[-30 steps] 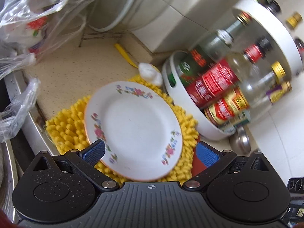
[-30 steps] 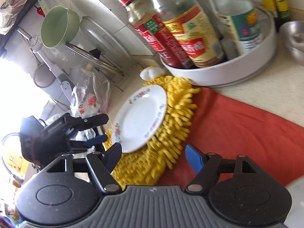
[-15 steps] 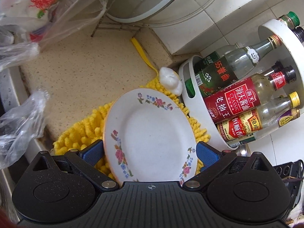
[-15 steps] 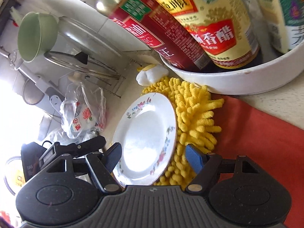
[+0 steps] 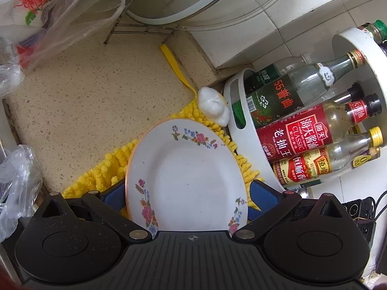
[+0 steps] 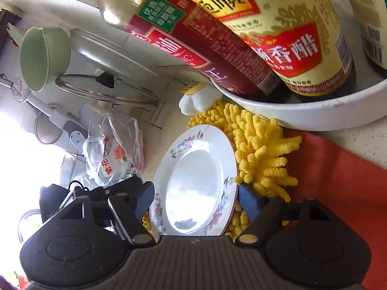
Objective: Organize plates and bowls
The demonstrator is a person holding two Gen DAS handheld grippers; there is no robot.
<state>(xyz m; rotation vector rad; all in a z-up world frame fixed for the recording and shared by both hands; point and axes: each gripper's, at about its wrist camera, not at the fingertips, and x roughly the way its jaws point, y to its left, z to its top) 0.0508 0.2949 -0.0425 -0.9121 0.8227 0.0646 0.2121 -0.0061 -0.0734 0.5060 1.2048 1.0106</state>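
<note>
A white plate (image 5: 186,176) with flower prints and an orange rim lies on a yellow chenille mat (image 5: 113,162) on the speckled counter. My left gripper (image 5: 187,197) is open, its blue pads (image 5: 262,194) on either side of the plate's near edge. In the right wrist view the same plate (image 6: 196,183) lies between the open right gripper's (image 6: 196,201) blue pads (image 6: 250,201). The left gripper (image 6: 108,193) shows there at the plate's left. Neither grips the plate.
A white round rack (image 5: 244,130) full of sauce bottles (image 5: 302,133) stands right of the plate. A small white figurine (image 5: 214,107) sits by the mat. Plastic bags (image 5: 29,17) lie at left. A glass lid (image 6: 104,89), green scoop (image 6: 41,58) and red cloth (image 6: 338,181) are nearby.
Both grippers have moved in toward the plate; its near edge now lies between each pair of open pads. The plate and mat have not moved.
</note>
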